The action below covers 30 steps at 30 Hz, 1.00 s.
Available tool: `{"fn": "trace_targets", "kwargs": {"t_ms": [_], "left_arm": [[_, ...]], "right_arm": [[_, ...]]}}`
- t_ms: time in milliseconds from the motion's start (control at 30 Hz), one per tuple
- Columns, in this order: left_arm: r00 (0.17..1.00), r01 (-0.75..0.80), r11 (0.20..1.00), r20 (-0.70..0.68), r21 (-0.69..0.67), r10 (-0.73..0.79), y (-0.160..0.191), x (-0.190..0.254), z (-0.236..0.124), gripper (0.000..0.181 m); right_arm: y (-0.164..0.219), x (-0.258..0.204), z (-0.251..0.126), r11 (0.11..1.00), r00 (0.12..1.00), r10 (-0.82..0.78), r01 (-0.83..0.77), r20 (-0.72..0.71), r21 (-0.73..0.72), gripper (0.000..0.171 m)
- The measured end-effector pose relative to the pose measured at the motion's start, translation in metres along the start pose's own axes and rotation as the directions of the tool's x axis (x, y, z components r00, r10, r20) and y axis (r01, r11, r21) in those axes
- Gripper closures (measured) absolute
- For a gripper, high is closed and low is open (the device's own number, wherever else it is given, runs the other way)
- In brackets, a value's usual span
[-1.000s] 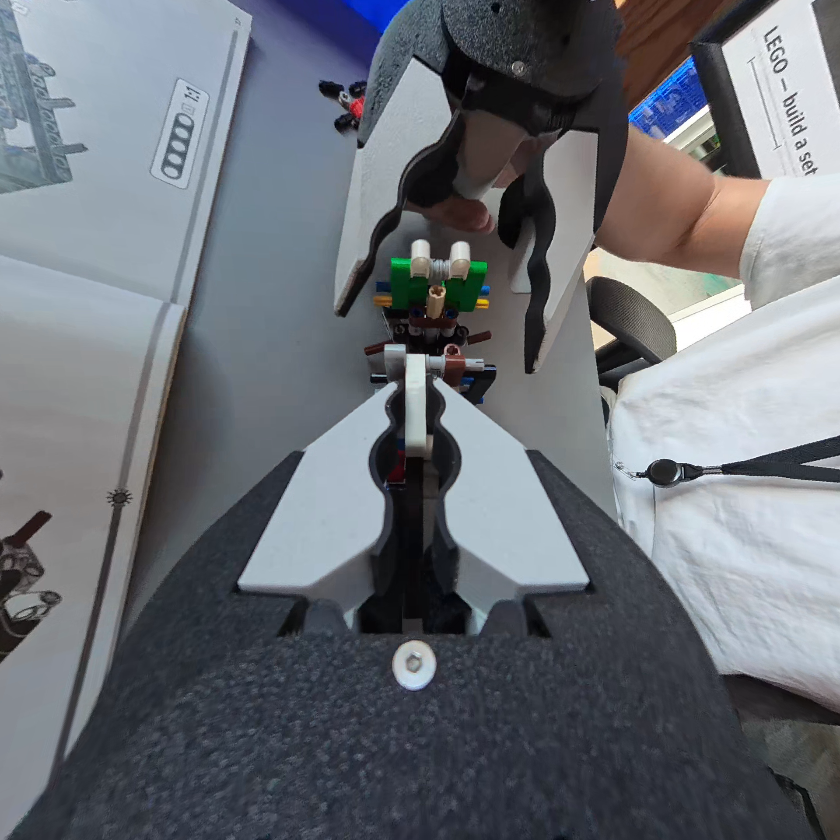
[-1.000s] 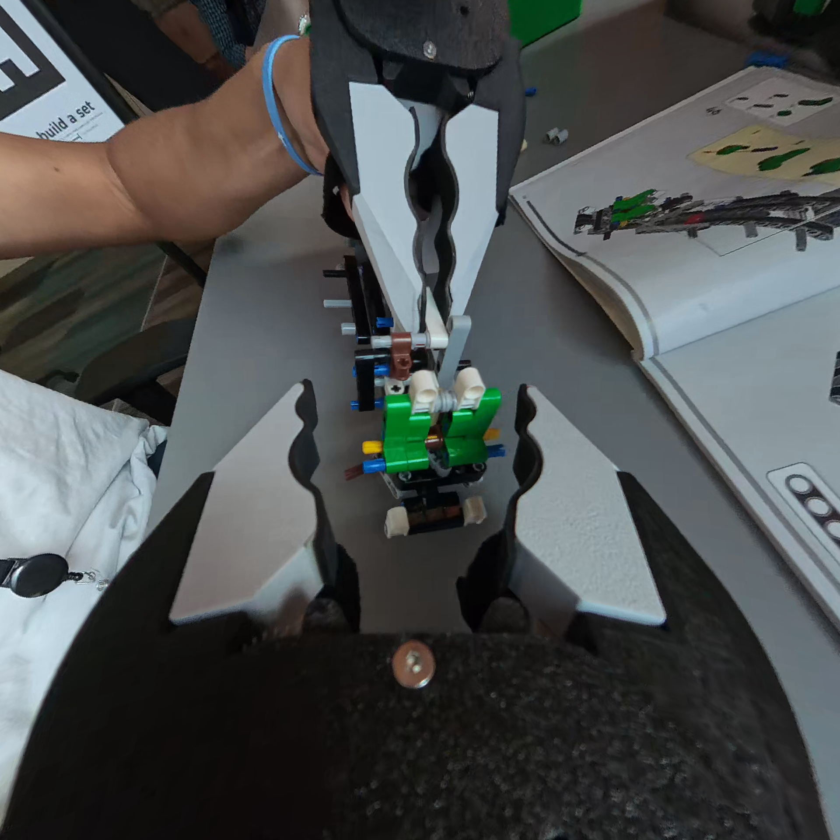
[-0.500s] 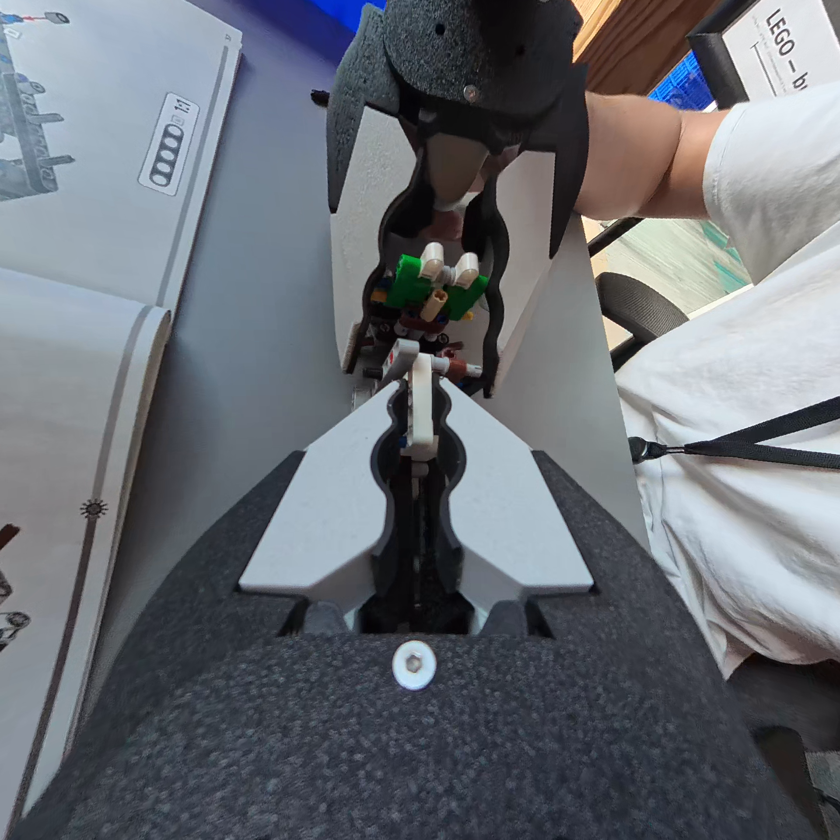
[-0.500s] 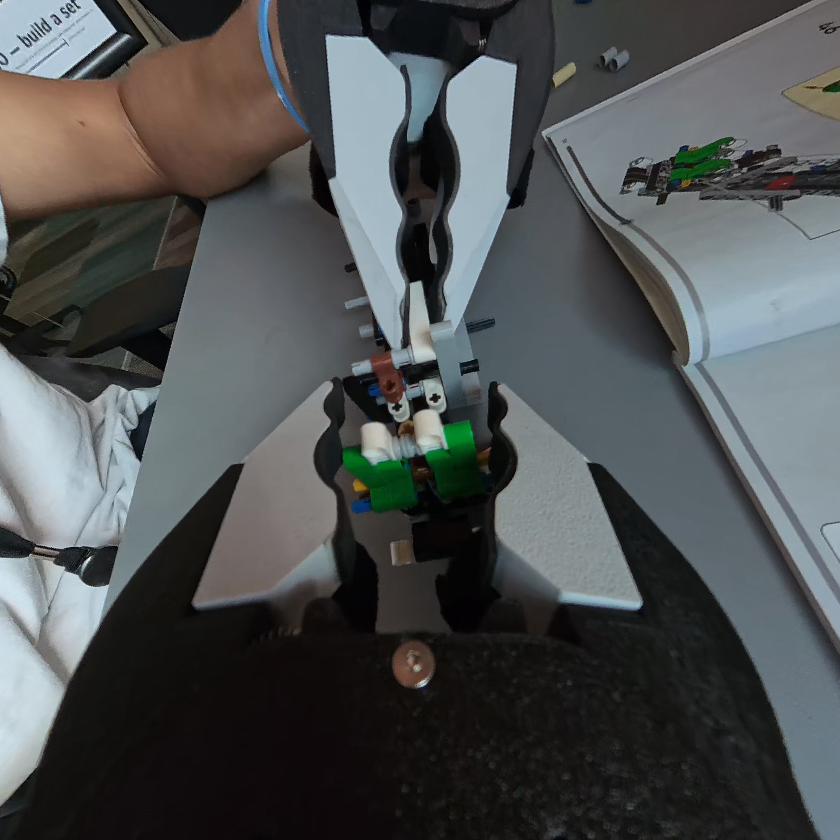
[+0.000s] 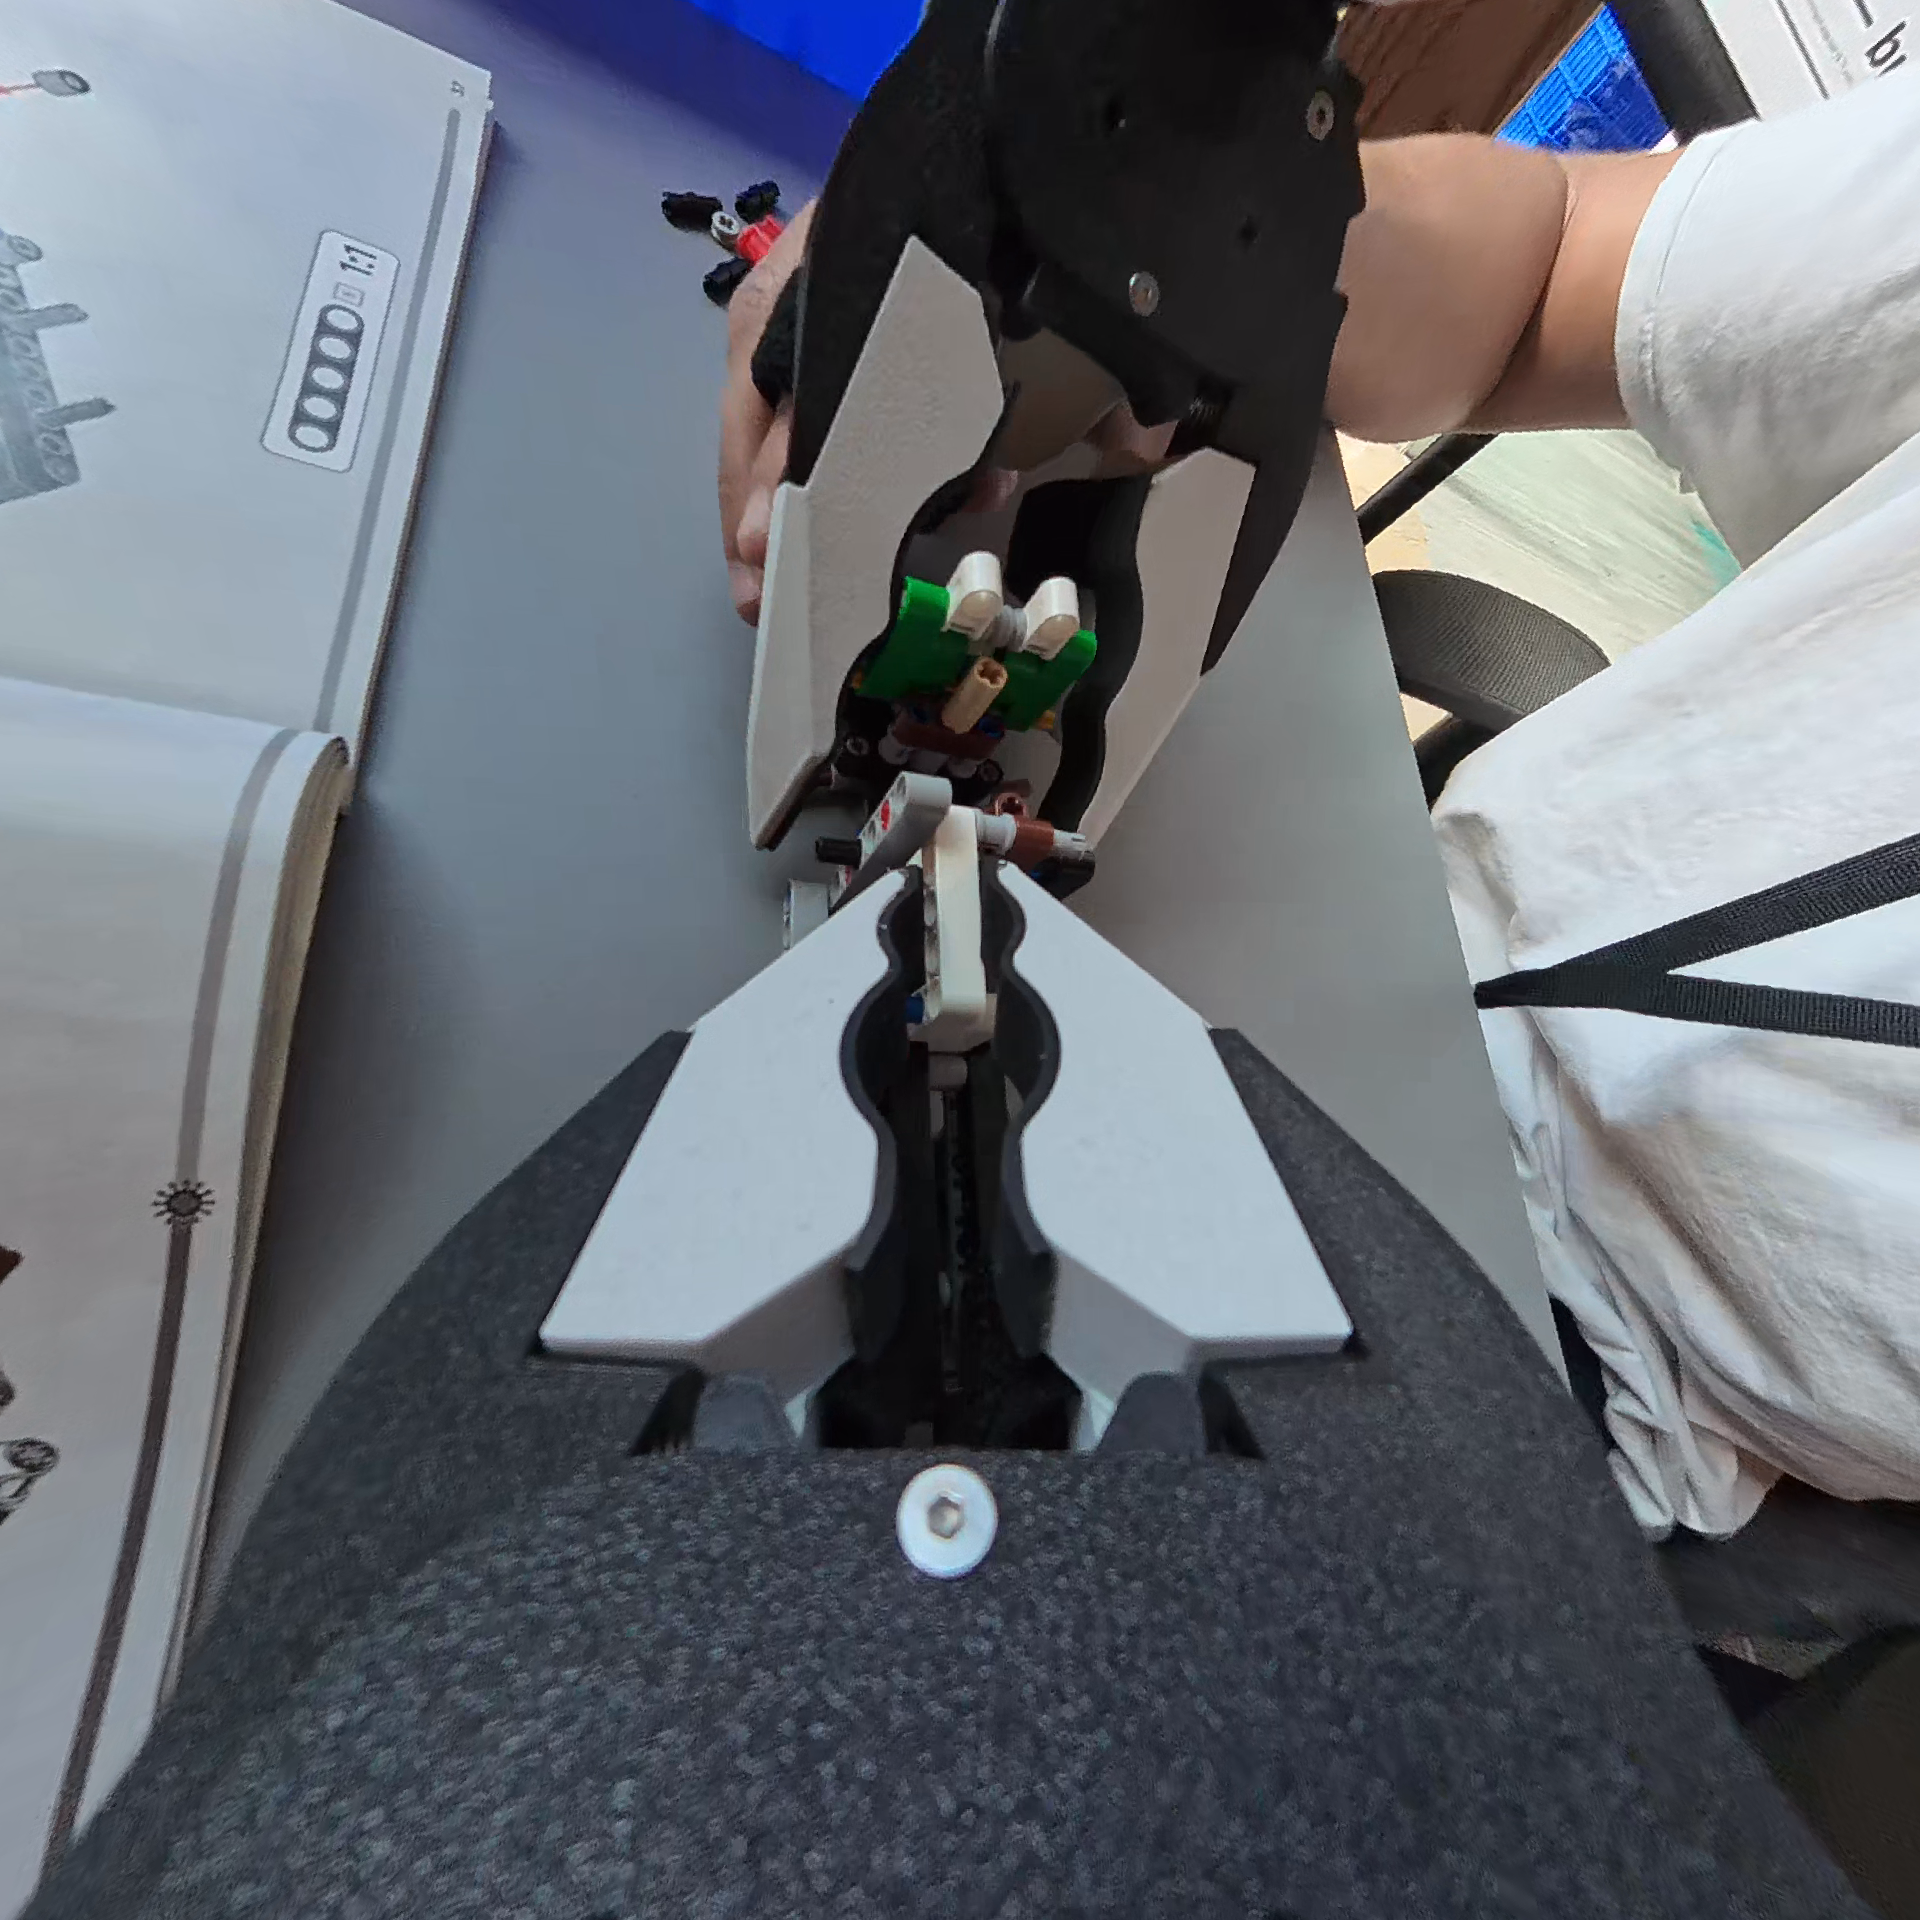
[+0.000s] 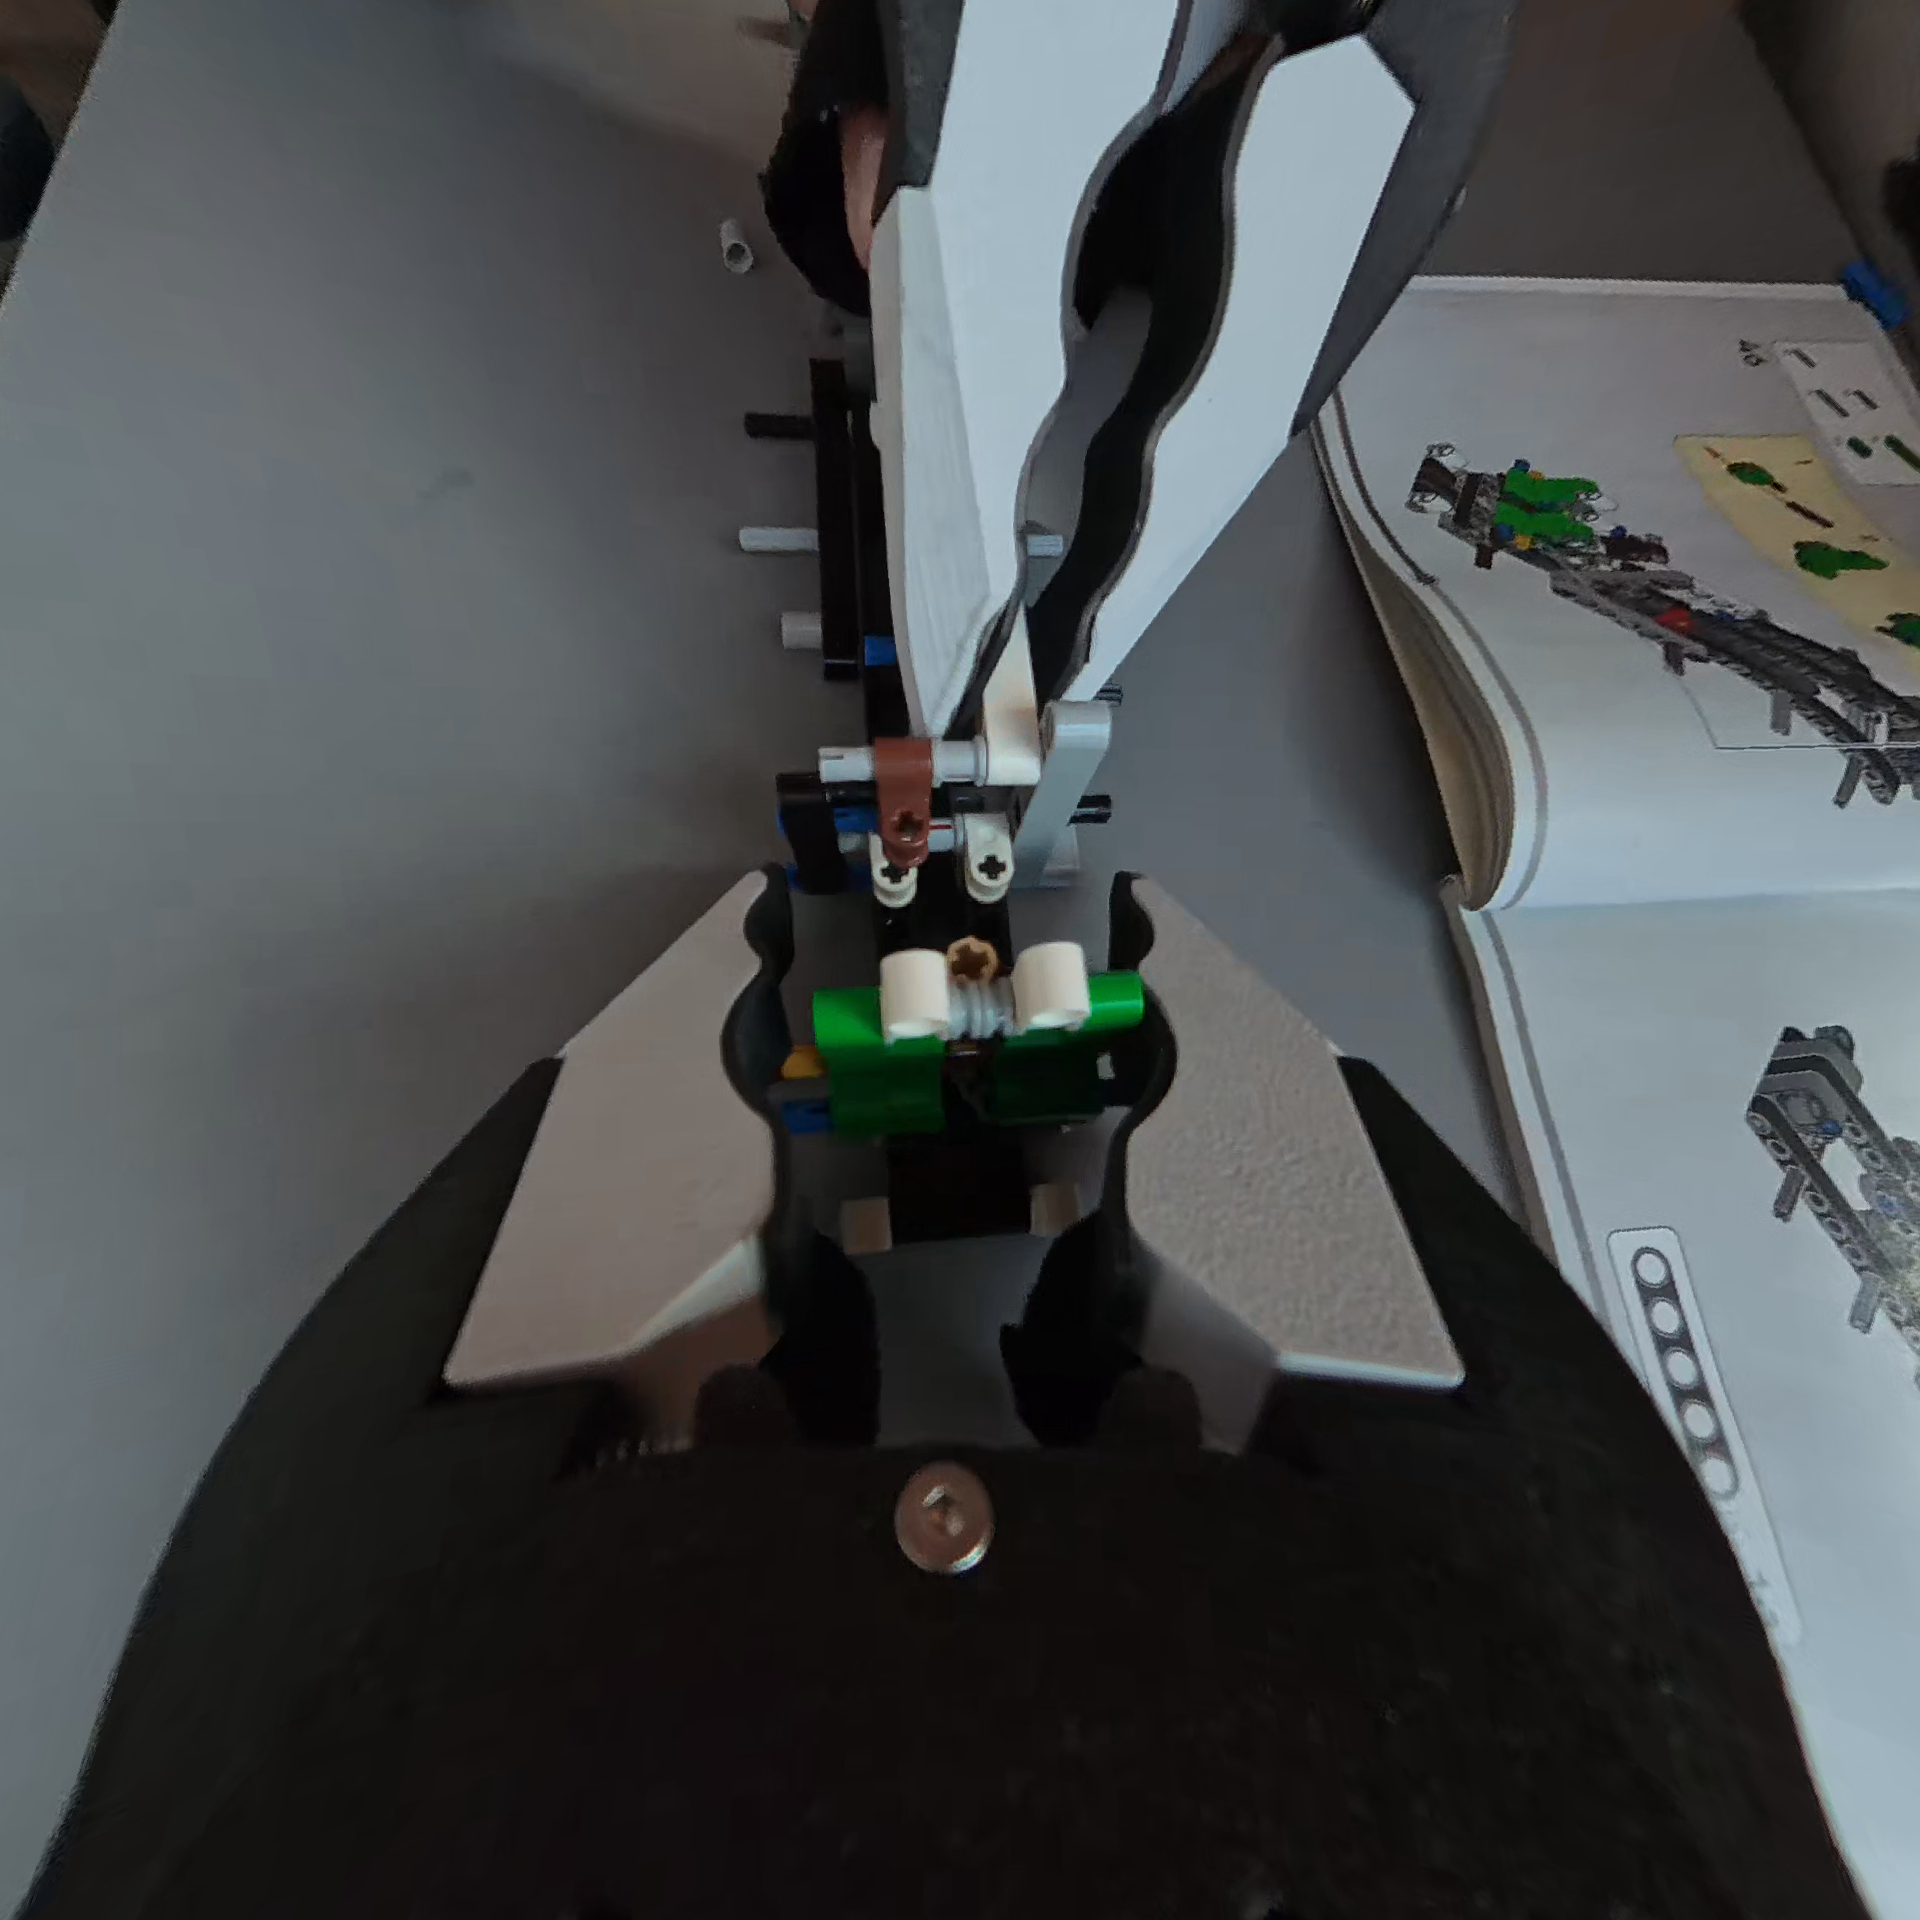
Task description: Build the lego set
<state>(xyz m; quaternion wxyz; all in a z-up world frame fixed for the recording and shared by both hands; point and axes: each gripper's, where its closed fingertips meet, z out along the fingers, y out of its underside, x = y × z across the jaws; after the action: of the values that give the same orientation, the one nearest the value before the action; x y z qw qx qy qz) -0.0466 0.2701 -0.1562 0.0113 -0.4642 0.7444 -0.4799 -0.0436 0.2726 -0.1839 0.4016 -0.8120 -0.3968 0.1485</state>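
The left hand-held gripper (image 5: 951, 914) is seen closed almost fully, its two fingers pinched on a white beam (image 5: 954, 925) that belongs to the near end of the lego assembly (image 6: 940, 935). The right hand-held gripper (image 6: 951, 1039) is held about half open, and its dark inner pads are set against both sides of the green block section (image 6: 971, 1049); it appears clamped there, though how firmly cannot be told. The assembly is thus held between the two tools, just above the grey tabletop (image 6: 364, 520), with black beams and grey pins stretching away at its far end. The model is judged light but fragile: its pin-joined parts could be popped loose or twisted by a hard squeeze, and the smooth plastic may slip. A hold on the solid green block or the flat beam faces is thought safer than on the thin protruding axles. An open instruction booklet (image 6: 1662, 831) is laid at the right of the right wrist view, and a few loose black and red pins (image 5: 727, 223) are scattered farther off on the tabletop.
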Motion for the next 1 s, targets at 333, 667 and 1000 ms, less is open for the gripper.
{"fn": "trace_targets", "kwargs": {"t_ms": [333, 667, 1000], "left_arm": [[1.0, -0.012, 1.0, 0.011, -0.001, 0.012, 0.0002, 0.0005, 0.0007, 0.173], [0.999, -0.034, 0.999, 0.035, -0.002, 0.034, 0.0003, 0.0003, 0.0011, 0.173], [0.995, -0.07, 0.998, 0.066, -0.003, 0.07, 0.0, -0.0007, 0.0014, 0.174]], "right_arm": [[-0.0036, -0.0026, -0.0009, 0.998, 0.997, 0.053, -0.054, 0.059, 0.02, 0.116], [-0.0024, -0.0023, -0.0017, 0.996, 0.994, 0.08, -0.082, 0.068, 0.018, 0.116], [-0.0021, -0.0014, -0.0017, 0.996, 0.995, 0.087, -0.088, 0.052, 0.018, 0.116]]}}
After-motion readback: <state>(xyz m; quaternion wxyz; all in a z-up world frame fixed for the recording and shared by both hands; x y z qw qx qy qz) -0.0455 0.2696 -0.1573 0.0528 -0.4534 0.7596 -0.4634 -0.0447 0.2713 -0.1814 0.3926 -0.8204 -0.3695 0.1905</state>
